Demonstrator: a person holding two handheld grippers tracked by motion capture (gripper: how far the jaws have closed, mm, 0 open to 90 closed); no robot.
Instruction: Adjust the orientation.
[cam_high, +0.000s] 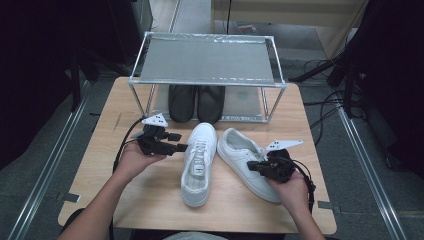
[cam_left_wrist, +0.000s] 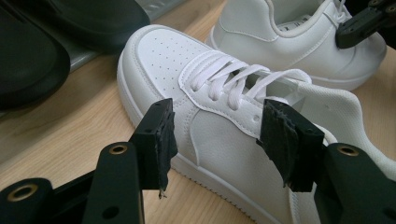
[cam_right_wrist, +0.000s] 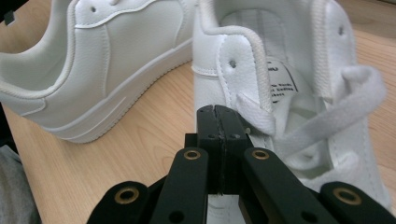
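Right gripper (cam_right_wrist: 219, 112) nearest, jaws clenched tight against right sneaker's (cam_high: 248, 162) lace, holding nothing visible. Left gripper (cam_left_wrist: 217, 135) wide apart, straddling left sneaker (cam_high: 199, 162) mid-table (black shoes (cam_high: 196, 102) already under rack (cam_high: 207, 59)). Advice: close squarely on sidewall, lift level.

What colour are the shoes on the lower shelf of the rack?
The shoes are black, best seen in the high view under the metal rack.

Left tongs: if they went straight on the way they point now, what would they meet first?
Most likely the left white sneaker: the left tongs stand open, its laced side right ahead between them. How much gap remains is unclear.
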